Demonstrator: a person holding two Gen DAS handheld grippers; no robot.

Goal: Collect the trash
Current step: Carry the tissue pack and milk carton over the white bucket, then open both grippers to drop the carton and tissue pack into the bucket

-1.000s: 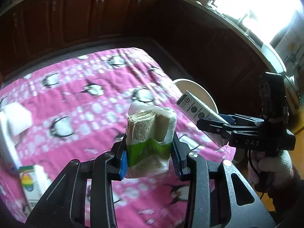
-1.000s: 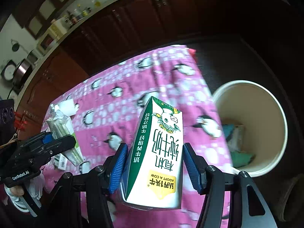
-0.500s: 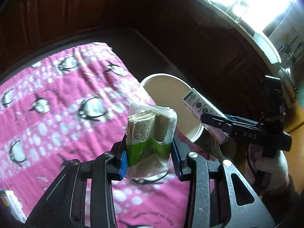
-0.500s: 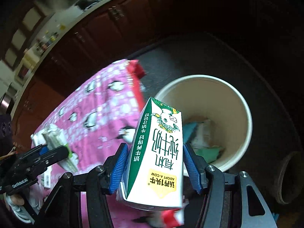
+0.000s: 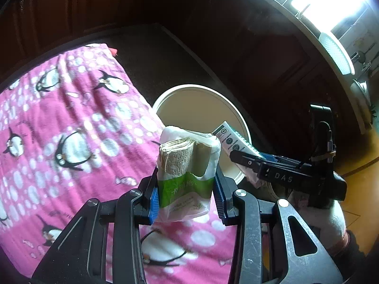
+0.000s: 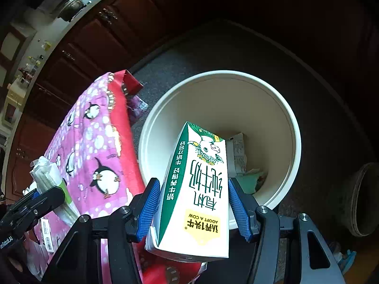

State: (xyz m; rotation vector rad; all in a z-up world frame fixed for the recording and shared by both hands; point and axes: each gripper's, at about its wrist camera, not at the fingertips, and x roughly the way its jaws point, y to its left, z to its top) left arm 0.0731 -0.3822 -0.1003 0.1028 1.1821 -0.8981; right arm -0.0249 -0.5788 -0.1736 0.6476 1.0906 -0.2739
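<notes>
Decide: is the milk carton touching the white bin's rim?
Cannot tell: in the right wrist view the milk carton overlaps the white bin rim, showing neither gap nor contact.

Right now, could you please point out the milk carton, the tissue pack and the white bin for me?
milk carton (image 6: 201, 189): right wrist view, on its printed front face.
tissue pack (image 5: 187, 189): left wrist view, on its green label.
white bin (image 6: 236, 104): right wrist view, on its bare inner wall.

Black claw (image 5: 186, 195), blue ribbed pads (image 5: 153, 201), possibly a white glove (image 5: 324, 222).
</notes>
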